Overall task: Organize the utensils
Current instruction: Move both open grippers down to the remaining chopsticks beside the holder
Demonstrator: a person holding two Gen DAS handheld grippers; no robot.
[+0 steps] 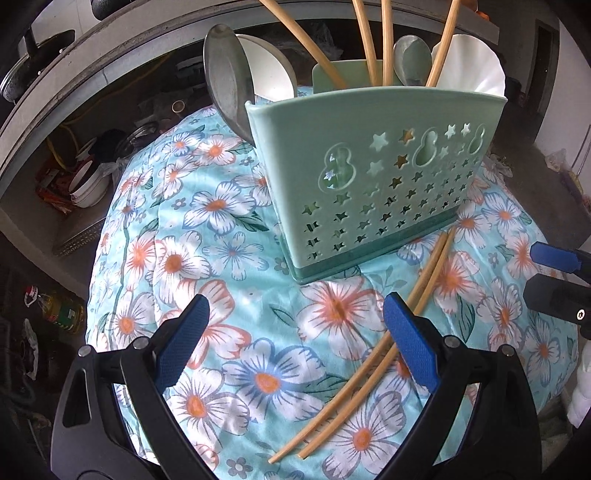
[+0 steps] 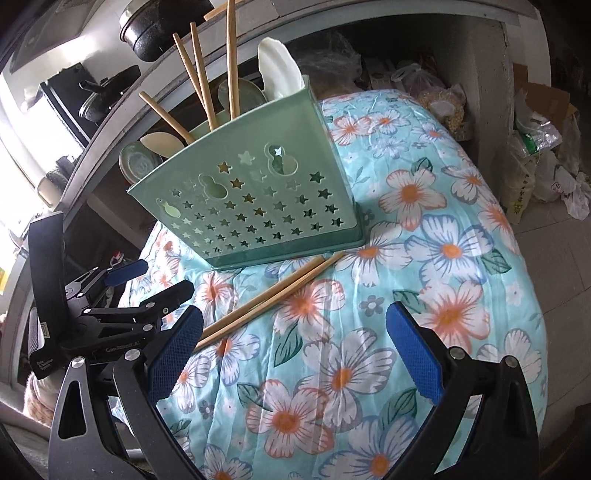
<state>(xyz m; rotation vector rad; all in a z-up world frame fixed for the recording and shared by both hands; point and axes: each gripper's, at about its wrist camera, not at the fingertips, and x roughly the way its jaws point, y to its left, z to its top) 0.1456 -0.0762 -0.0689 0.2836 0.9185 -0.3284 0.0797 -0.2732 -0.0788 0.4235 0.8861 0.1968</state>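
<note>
A mint-green utensil holder (image 1: pixel 373 177) (image 2: pixel 258 199) with star cut-outs stands on the floral tablecloth (image 1: pixel 229 266) (image 2: pixel 424 258). It holds several chopsticks (image 1: pixel 384 40), metal spoons (image 1: pixel 225 85) and white spoons (image 1: pixel 469 62). Two loose chopsticks (image 1: pixel 373 332) (image 2: pixel 269 295) lie on the cloth in front of the holder. My left gripper (image 1: pixel 295 328) hovers open above the cloth, its right finger over the loose pair. My right gripper (image 2: pixel 295 343) is open too, with the chopsticks' near ends by its left finger. Neither holds anything.
The table is small and rounded, its edges close on all sides. A grey counter ledge (image 1: pixel 110 55) curves behind it with black pots (image 2: pixel 155 33) on top. Bowls (image 1: pixel 88 184) and bags (image 2: pixel 535 155) sit on the floor beyond.
</note>
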